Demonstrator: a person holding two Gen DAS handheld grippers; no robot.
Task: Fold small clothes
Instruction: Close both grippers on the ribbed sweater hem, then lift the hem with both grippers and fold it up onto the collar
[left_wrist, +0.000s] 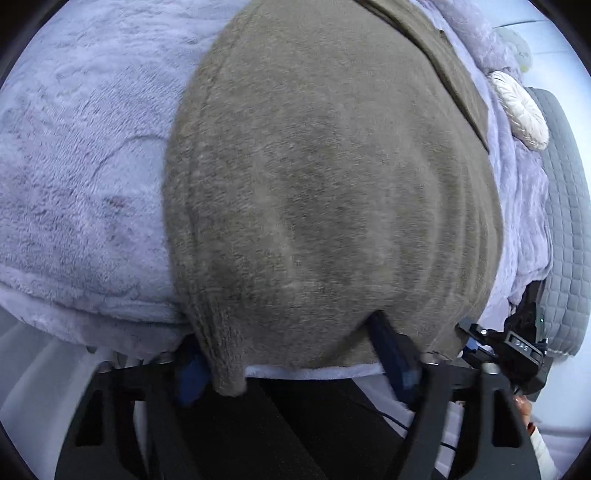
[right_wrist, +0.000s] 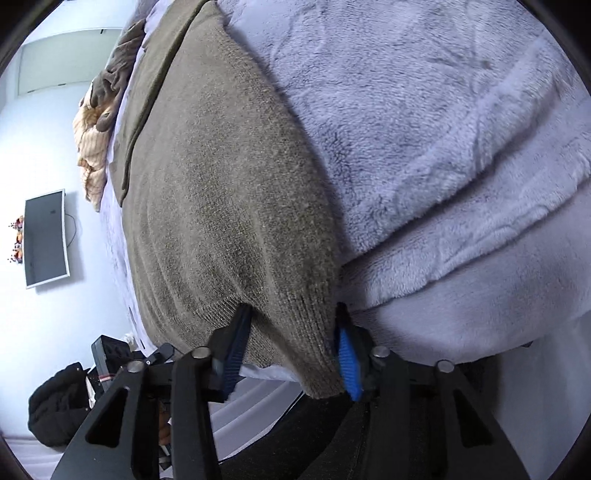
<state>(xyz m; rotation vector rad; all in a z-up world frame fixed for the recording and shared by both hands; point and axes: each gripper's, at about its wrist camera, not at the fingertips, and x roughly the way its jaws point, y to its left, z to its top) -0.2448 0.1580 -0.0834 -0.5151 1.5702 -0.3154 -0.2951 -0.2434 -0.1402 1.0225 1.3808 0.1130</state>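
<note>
the left tongs (left_wrist: 295, 354) are seen with their blue pads set on either side of the near hem of a brown knitted garment (left_wrist: 325, 177). the left pad (left_wrist: 190, 373) is partly hidden under a ribbed corner that hangs down over it, and the right pad (left_wrist: 391, 354) is tucked under the hem's edge. whether the pads press on the knit or only stand around it cannot be told from this view. the right tongs (right_wrist: 291, 343) are seen astride the other ribbed corner of the same garment (right_wrist: 221, 192); the dark left pad (right_wrist: 236, 347) lies against one side of the corner and the bright blue right pad (right_wrist: 347, 362) against the other, so the corner is pinched between them.

the garment is spread flat on a pale lavender plush blanket (left_wrist: 81, 177), its hem drawn to the blanket's near edge and hanging slightly over it. a darker fold or band is seen along the garment's far side in both views.

further out, in the left view, a round cream cushion (left_wrist: 521, 110) and a grey quilted cover (left_wrist: 561, 206) are seen beyond the blanket, with the black body of the other tool (left_wrist: 517, 347) at the lower right. in the right view, a crumpled brown and striped peach heap of clothes (right_wrist: 99, 110) lies at the far end of the bed, a wall-mounted screen (right_wrist: 46, 236) is seen beside it, and a black bag (right_wrist: 55, 406) sits on the floor.
</note>
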